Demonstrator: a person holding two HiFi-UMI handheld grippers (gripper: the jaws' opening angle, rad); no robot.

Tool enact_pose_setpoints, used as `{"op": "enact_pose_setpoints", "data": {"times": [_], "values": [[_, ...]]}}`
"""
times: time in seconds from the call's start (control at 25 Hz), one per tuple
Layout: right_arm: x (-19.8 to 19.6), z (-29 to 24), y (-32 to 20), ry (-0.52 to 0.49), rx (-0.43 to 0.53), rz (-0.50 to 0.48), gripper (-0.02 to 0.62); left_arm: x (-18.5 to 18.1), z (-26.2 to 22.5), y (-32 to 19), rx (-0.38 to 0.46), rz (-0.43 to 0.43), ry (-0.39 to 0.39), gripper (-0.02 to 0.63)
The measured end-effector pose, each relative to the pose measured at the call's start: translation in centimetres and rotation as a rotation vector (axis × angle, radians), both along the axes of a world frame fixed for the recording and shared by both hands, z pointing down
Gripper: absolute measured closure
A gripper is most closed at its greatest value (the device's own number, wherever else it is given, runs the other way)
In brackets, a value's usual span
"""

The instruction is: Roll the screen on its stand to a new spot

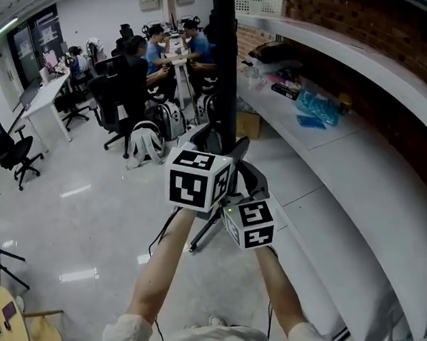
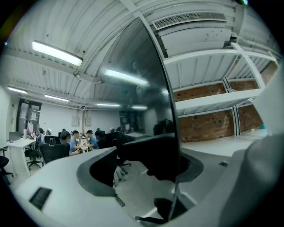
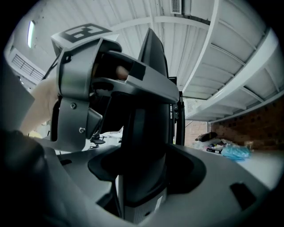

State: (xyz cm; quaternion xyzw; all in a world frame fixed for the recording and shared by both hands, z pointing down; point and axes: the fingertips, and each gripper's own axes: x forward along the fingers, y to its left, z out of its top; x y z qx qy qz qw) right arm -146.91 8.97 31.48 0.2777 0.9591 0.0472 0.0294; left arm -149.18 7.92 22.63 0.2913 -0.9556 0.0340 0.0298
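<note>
The screen (image 1: 222, 55) is a tall dark panel that I see edge-on in the head view, and its stand's legs (image 1: 202, 233) rest on the glossy floor below my hands. My left gripper (image 1: 210, 140), under its marker cube, is shut on the panel's edge. The left gripper view shows the glossy screen (image 2: 142, 88) running down between the left gripper (image 2: 153, 164) jaws. My right gripper (image 1: 247, 178) sits just right of and below the left one. In the right gripper view, the right gripper (image 3: 142, 177) jaws close around the dark upright back of the screen (image 3: 144, 133).
A long white curved counter (image 1: 348, 163) runs along the brick wall at right, carrying a blue bag (image 1: 319, 107) and small items. A cardboard box (image 1: 249, 124) stands beside the screen. People sit at desks (image 1: 157, 50) behind, with a backpack (image 1: 145, 141) and office chairs (image 1: 11, 152).
</note>
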Motion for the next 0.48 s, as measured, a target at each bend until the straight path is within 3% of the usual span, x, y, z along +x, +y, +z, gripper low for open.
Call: {"op": "enact_pose_setpoints", "data": {"times": [0.16, 0.48], "values": [[-1.1, 0.5, -0.1, -0.010, 0.033, 0.053, 0.327, -0.5, 0.0, -0.1, 0.025, 0.002, -0.011, 0.268], [-2.0, 0.3, 0.0, -0.037, -0.044, 0.080, 0.339, -1.4, -0.1, 0.6, 0.065, -0.012, -0.019, 0.270]]}}
